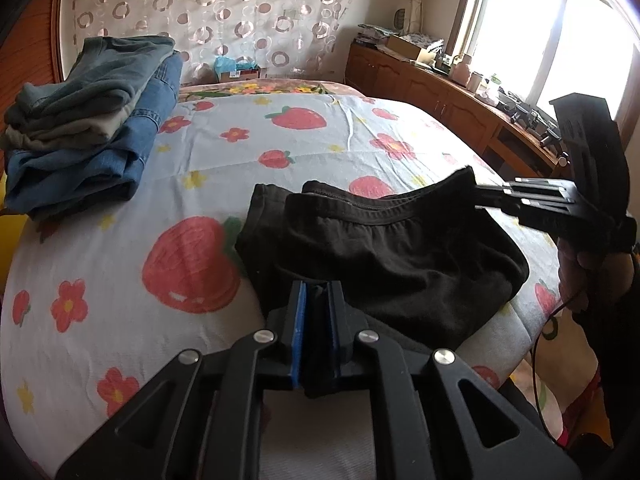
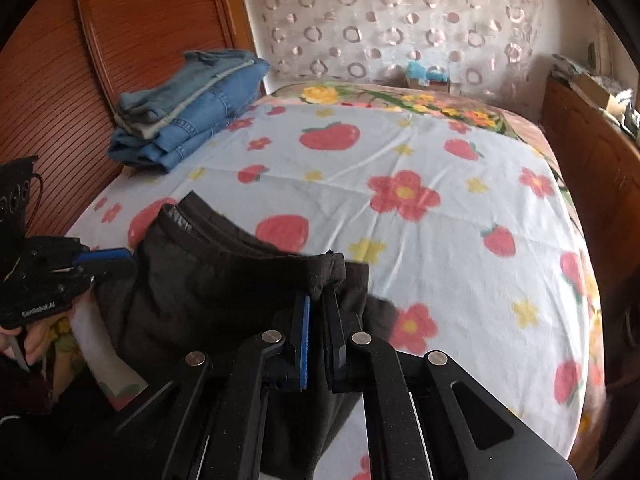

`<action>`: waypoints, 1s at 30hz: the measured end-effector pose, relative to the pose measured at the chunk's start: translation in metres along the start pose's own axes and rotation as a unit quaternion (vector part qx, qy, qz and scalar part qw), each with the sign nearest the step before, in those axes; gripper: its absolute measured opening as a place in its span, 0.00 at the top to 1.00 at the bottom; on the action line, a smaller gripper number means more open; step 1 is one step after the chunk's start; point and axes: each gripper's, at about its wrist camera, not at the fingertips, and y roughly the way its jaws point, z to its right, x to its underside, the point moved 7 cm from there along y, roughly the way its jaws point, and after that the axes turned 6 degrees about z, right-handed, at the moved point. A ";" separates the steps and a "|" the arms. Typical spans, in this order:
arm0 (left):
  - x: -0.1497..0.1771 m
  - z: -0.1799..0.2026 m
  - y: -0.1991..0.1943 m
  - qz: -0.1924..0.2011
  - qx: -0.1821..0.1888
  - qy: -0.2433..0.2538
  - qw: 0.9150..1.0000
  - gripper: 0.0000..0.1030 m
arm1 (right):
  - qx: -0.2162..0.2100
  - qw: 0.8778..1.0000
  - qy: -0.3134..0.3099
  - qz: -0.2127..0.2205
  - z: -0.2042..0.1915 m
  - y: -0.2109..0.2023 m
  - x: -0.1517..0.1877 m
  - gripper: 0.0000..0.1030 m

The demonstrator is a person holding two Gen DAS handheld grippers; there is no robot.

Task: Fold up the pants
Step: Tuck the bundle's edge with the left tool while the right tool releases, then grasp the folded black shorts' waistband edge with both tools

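Gripping the black pants (image 1: pixel 384 256) at the bed's (image 1: pixel 224 152) near edge, the left gripper (image 1: pixel 318 296) is clamped on one side of the fabric and the right gripper (image 2: pixel 320 300) pinches the waistband corner. Judgement: lift both evenly, keep the edges aligned, and fold clear of the folded jeans stack (image 1: pixel 92 120) at the far corner.

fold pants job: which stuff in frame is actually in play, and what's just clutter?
In play:
- black pants
- left gripper, shut on the fabric
- right gripper, shut on the waistband
- strawberry sheet, work surface

Clutter:
- folded clothes stack
- wooden cabinet, cluttered top
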 end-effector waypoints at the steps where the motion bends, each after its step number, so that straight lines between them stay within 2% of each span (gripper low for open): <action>1: 0.000 0.000 0.000 0.000 -0.001 0.001 1.000 0.91 | 0.009 1.000 0.002 0.003 0.002 0.000 -0.002 0.97; 4: 0.002 0.000 0.003 -0.003 -0.005 0.005 1.000 0.87 | 0.039 0.999 0.019 -0.004 0.015 0.004 -0.001 0.97; 6: 0.005 -0.001 0.007 -0.009 -0.010 0.009 1.000 0.82 | 0.049 0.998 0.024 -0.010 0.019 0.006 0.003 0.97; 9: 0.007 -0.001 0.008 -0.005 -0.015 0.014 1.000 0.75 | 0.047 0.998 0.029 -0.018 0.021 0.007 0.011 0.93; 11: 0.008 -0.002 0.009 -0.004 -0.017 0.013 1.000 0.71 | 0.053 0.998 0.026 -0.019 0.021 0.006 0.014 0.77; 12: 0.008 -0.004 0.010 -0.002 -0.018 0.011 1.000 0.67 | 0.053 0.998 0.025 -0.018 0.021 0.006 0.015 0.60; 13: 0.008 -0.005 0.010 0.000 -0.019 0.009 1.000 0.64 | 0.050 0.998 0.027 -0.018 0.021 0.006 0.016 0.49; 17: 0.010 -0.009 0.010 0.007 -0.018 -0.002 1.000 0.58 | 0.050 0.998 0.027 -0.017 0.021 0.011 0.024 0.45; 19: 0.011 -0.012 0.010 0.010 -0.029 -0.004 1.000 0.49 | 0.055 0.998 0.021 -0.018 0.019 0.011 0.025 0.44; 23: 0.012 -0.014 0.012 0.015 -0.024 -0.008 1.000 0.48 | 0.071 0.997 0.003 -0.016 0.014 0.013 0.026 0.41; 30: 0.013 -0.016 0.013 0.027 -0.018 0.000 0.999 0.47 | 0.064 0.998 0.013 -0.014 0.017 0.014 0.027 0.39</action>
